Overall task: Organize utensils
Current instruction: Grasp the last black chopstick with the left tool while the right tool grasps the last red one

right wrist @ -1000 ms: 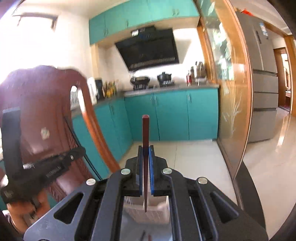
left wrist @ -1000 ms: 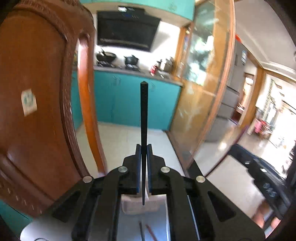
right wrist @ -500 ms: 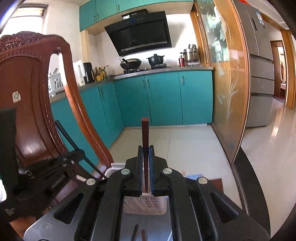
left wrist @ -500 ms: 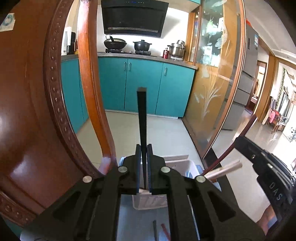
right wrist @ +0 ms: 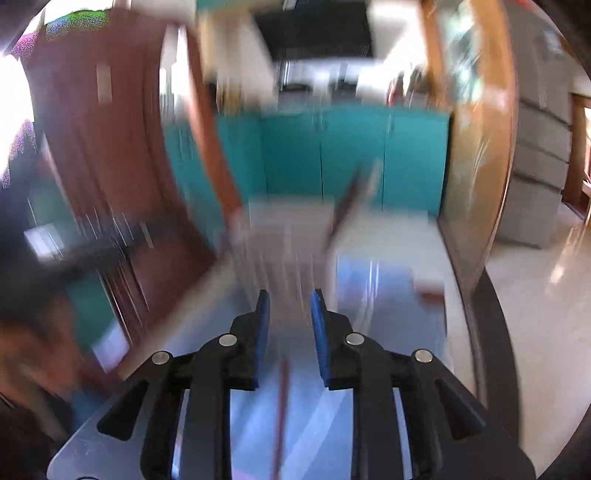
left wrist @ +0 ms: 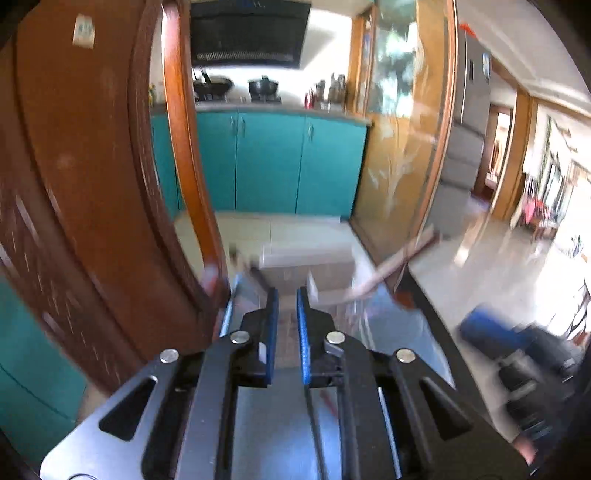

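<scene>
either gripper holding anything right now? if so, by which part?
Nothing held. Left gripper and right gripper have both just been opening; the gaps between the blue pads look empty. Thin chopsticks lean out of the white basket ahead.

Left wrist view: sits just behind the left gripper (left wrist: 287, 295), looks forward along its two fingers and tilts down toward a shiny table top (left wrist: 391, 325).
Left view nearness: very near the white basket (left wrist: 306, 264), with a wooden chair back (left wrist: 92, 177) filling the left side.
Right wrist view: sits just behind the right gripper (right wrist: 290, 299), faces the same way and tilts down over the table top (right wrist: 373, 295); heavily blurred.
Right view nearness: near the basket (right wrist: 288, 229).
Shared: basket, chair back (right wrist: 110, 155), teal cabinets (left wrist: 269, 158) (right wrist: 325, 151), range hood (left wrist: 249, 33) (right wrist: 317, 29).
Cross-sight: the right gripper (left wrist: 532, 362) shows at the left view's right edge.
</scene>
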A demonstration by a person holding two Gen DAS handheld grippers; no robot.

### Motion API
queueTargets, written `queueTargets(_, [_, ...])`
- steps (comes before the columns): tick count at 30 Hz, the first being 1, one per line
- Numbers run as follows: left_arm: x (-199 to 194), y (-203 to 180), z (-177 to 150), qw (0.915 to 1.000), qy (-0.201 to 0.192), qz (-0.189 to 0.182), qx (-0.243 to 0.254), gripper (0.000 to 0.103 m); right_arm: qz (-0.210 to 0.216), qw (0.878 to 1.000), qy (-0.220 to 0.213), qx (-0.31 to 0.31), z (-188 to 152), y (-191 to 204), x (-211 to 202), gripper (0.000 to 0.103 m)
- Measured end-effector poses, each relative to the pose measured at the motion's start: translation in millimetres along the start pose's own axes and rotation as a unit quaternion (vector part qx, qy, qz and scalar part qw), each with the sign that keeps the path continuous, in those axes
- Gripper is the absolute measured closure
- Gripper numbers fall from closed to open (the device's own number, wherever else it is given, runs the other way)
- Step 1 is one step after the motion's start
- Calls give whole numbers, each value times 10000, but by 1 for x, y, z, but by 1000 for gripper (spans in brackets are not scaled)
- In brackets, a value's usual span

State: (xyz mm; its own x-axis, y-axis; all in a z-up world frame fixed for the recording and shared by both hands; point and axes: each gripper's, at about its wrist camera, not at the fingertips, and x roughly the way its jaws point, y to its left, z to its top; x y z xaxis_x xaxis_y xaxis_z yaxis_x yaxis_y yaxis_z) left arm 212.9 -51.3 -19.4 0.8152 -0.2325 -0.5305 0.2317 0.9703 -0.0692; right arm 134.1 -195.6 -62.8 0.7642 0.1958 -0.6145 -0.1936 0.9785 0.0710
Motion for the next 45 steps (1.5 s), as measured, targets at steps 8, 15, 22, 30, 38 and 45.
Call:
queueTargets(8, [33,5,-58,9954,939,-46,-178,92,66,9773,2112,132,-62,12,111,80])
queueTargets(15, [45,1,-72,9934,1139,-5,-125,85,-302,9734,2205,543,-75,0,119,94])
queueTargets(22, [67,-8,-106,9868,1618,-48,30,80,-407,9698,2113,1147,-89,-37,100,96])
queueTargets(30, [98,-13,-134,9759,2175,-176,-48,69,-373,9703,2128,1083,-92,-41,95,89])
queueTargets(38, [130,-24,-154,9683,2494,-92,134,62,-554,9698,2098,1113,-90,-42,97,76])
queueTargets(45, [136,-33,-157,9689,2451,8,327,62,-689,9717,2047,957,-88,-38,102,73])
